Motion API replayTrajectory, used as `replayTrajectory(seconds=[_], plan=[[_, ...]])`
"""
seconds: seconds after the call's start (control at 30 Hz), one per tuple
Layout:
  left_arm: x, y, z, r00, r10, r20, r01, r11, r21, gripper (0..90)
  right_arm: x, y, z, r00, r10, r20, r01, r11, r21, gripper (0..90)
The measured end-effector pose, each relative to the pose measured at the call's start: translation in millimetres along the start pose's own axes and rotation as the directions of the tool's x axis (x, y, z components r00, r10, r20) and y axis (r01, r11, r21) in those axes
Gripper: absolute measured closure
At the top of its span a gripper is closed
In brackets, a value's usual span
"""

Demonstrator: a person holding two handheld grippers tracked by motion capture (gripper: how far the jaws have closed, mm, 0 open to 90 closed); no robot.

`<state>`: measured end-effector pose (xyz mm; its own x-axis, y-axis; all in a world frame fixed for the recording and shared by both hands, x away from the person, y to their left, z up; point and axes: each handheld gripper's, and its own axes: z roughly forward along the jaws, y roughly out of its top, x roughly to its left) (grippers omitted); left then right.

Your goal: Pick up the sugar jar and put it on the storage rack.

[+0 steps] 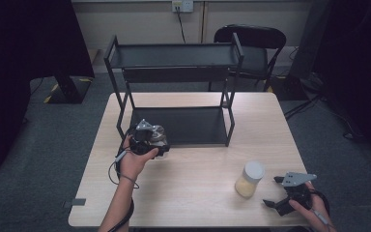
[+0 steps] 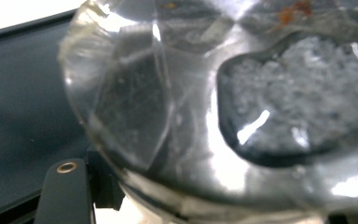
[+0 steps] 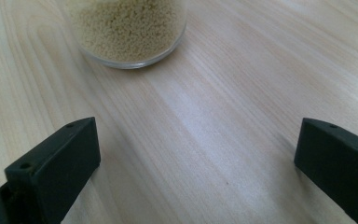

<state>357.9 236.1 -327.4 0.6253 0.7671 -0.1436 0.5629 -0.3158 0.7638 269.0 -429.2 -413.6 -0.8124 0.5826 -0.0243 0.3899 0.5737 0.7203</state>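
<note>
1. The left gripper (image 1: 150, 139) has its jaws clenched on a clear jar (image 1: 158, 137) of whitish grains, just in front of the black rack (image 1: 174, 87), at the front left corner of the rack's lower shelf (image 1: 188, 126).
2. In the left gripper view the clear jar (image 2: 242, 107) lies tilted, its long axis slanting across the picture and its grains pooled to one side; which end is the lid I cannot tell.
3. The right gripper (image 1: 275, 192) sits well to the right of the rack and nearer the person, jaws released and wide apart over the wooden surface (image 1: 193, 179).
4. A second jar (image 1: 249, 179) of yellowish grains stands upright with its white lid up, in front of the rack's right side and just beside the right gripper.
</note>
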Motion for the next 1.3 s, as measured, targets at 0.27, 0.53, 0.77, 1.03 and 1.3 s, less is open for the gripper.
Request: replayTrajectory(seconds=[0.27,0.53,0.77,1.03,1.3], plan=[[1.3,13.2,-6.2,0.9998,-0.011,0.015,0.011,0.9998,-0.014,31.0,0.1,0.0,0.0,1.0000,0.000,0.000,0.000,1.000,0.000,0.0],[-2.7,32.1,-12.8,0.9999,0.014,-0.005,-0.014,0.9999,0.007,30.9,0.1,0.0,0.0,1.0000,0.000,0.000,0.000,1.000,0.000,0.0],[-2.8,48.4,-18.8,0.9998,0.020,0.010,-0.020,0.9995,0.023,31.0,0.1,0.0,0.0,1.0000,0.000,0.000,0.000,1.000,0.000,0.0],[-5.2,62.9,-26.3,0.9995,0.029,0.016,-0.029,0.9995,0.015,31.0,0.1,0.0,0.0,1.0000,0.000,0.000,0.000,1.000,0.000,0.0],[-6.1,76.9,-33.2,0.9993,0.032,0.016,-0.033,0.9991,0.025,31.0,0.0,0.0,0.0,1.0000,0.000,0.000,0.000,1.000,0.000,0.0]])
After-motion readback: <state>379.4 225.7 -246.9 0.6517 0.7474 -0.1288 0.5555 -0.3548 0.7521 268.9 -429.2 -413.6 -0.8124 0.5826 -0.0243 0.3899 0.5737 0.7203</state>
